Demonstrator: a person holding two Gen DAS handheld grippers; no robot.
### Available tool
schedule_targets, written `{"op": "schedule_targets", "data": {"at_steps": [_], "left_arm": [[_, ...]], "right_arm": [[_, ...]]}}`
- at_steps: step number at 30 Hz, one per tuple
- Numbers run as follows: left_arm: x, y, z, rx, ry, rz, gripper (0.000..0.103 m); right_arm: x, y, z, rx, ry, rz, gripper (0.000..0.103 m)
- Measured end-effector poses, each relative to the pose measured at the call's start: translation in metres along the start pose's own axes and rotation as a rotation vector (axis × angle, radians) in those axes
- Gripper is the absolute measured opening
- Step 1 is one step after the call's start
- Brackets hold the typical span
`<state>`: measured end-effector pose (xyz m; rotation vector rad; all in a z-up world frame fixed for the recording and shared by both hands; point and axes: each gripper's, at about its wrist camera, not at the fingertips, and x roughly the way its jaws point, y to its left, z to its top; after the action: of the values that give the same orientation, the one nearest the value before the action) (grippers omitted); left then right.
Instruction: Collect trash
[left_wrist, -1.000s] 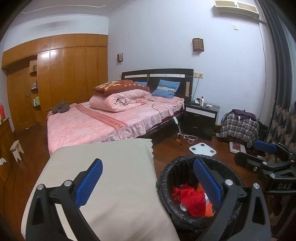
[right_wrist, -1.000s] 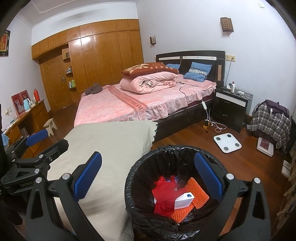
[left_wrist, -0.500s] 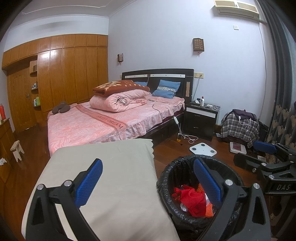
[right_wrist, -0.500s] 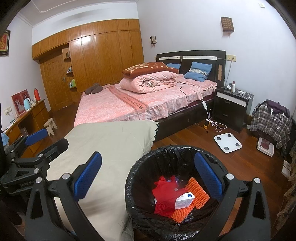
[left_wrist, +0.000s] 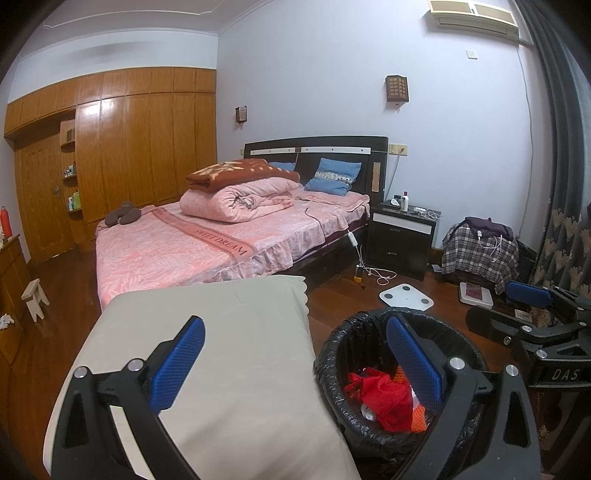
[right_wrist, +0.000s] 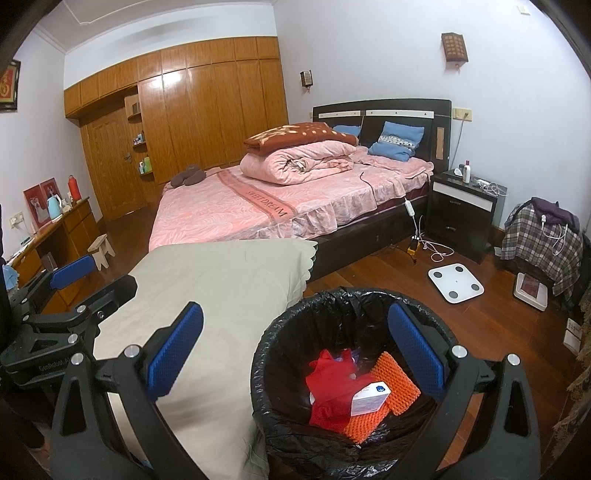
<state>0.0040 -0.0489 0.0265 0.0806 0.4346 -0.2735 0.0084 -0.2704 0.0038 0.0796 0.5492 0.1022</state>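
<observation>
Both grippers hang wide apart and empty. The black-lined bin (right_wrist: 354, 373), holding red cloth (right_wrist: 328, 391), an orange pad and a small box, sits just below the right gripper (right_wrist: 295, 350), rightward of the left gripper (left_wrist: 295, 362).

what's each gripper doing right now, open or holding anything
Left gripper: open, holding nothing.
Right gripper: open, holding nothing, above the trash bin.

"SWEET DREAM" is running along the bed's pink band (left_wrist: 221, 238); "DAS" is showing on the right claw (left_wrist: 563, 374).
</observation>
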Motion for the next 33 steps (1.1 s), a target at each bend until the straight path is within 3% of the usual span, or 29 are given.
{"op": "schedule_targets", "data": {"at_steps": [33], "left_arm": [[-0.0002, 0.0012, 0.0004, 0.001, 0.004, -0.001, 0.097]], "right_arm": [[-0.0010, 0.0035, 0.0004, 0.004, 0.006, 0.001, 0.097]]}}
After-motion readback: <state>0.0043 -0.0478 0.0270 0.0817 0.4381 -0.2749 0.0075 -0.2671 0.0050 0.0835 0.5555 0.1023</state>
